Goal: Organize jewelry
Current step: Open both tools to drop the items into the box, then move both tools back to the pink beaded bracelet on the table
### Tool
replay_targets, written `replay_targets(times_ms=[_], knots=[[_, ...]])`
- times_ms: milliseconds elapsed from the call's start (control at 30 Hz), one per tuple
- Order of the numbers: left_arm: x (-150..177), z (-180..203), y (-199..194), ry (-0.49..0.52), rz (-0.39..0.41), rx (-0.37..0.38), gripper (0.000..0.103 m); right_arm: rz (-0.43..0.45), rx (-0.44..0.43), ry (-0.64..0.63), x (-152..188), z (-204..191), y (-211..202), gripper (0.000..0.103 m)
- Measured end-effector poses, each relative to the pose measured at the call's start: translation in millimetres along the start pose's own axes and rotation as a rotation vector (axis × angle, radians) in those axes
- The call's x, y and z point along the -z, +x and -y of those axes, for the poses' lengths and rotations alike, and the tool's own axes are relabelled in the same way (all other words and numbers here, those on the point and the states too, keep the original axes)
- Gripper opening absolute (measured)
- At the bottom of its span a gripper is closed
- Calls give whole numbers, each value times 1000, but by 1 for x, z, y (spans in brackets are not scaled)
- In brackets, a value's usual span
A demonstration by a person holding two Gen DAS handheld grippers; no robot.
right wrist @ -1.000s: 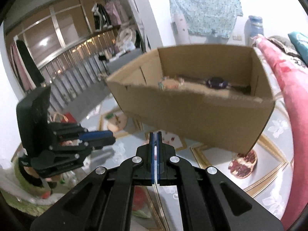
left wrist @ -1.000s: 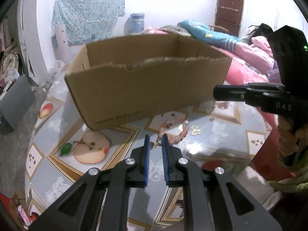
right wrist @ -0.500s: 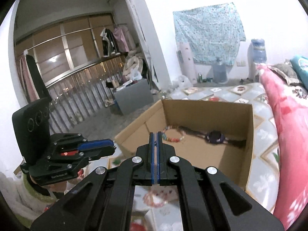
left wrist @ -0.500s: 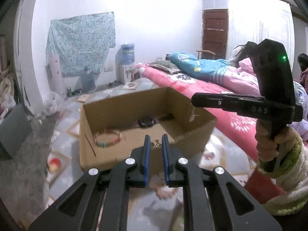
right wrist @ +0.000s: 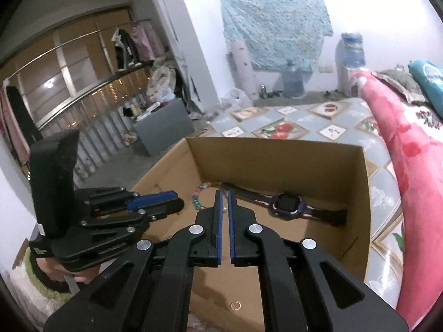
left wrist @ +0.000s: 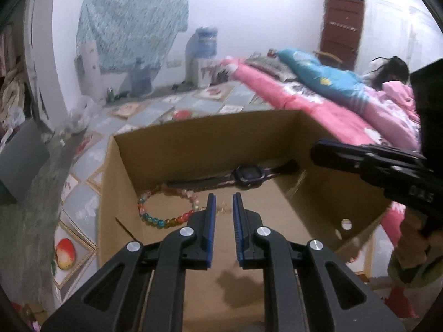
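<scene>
An open cardboard box point(left wrist: 193, 149) holds a dark purple watch point(left wrist: 246, 175) along its far wall and a multicoloured bead bracelet point(left wrist: 160, 221) at the left. My left gripper point(left wrist: 221, 197) hangs over the box, shut on a tiny gold charm that shows only faintly between its tips. My right gripper point(right wrist: 224, 193) is also above the box. Its jaws are opening by a narrow gap with nothing between them. A small gold ring point(right wrist: 235, 305) lies on the box floor below it. The right wrist view also shows the watch point(right wrist: 288, 204), the bracelet point(right wrist: 196, 202) and the left gripper point(right wrist: 177, 202).
The box stands on a fruit-patterned mat point(right wrist: 279, 130). A pink quilt point(right wrist: 401, 166) runs along the right side, and a person point(left wrist: 393, 72) lies further back on it. A grey bin point(right wrist: 163, 130) and a water dispenser point(left wrist: 202, 55) stand beyond the mat.
Both grippers rose and moved forward, from facing the box's outer wall to hanging over its inside. The right jaws went from fully shut to a narrow gap.
</scene>
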State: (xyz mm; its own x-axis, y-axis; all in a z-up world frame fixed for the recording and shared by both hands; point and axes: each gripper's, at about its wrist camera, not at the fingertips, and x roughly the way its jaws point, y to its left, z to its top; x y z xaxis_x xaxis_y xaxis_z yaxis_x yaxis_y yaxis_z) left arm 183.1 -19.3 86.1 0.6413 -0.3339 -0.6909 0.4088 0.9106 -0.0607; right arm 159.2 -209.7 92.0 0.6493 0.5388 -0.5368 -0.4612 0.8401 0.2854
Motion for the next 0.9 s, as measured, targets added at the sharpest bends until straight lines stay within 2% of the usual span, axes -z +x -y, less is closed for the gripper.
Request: replay_targets(times_ms=[33,100,200,600,800,900], knots=[[1,-1,2,-6,-5,-1,14,-2,-3,4,1,1,1,8],[4,-2,2,-12,1,-6,28,0,-4,6,2,1,1,14],[8,-1,-1,-15,11,-19,39,-1,-9,8,5,1,-1,19],[27,-3,-61,-50,102,-33,51,73,-56,22,15,-14,-46,36],[60,0,-98,-53,141,-27,57,125,-105,12,32,-16,-88,37],[78,3,-110,-37,144,-33,59,117,-128,11,43,-13,-101,37]])
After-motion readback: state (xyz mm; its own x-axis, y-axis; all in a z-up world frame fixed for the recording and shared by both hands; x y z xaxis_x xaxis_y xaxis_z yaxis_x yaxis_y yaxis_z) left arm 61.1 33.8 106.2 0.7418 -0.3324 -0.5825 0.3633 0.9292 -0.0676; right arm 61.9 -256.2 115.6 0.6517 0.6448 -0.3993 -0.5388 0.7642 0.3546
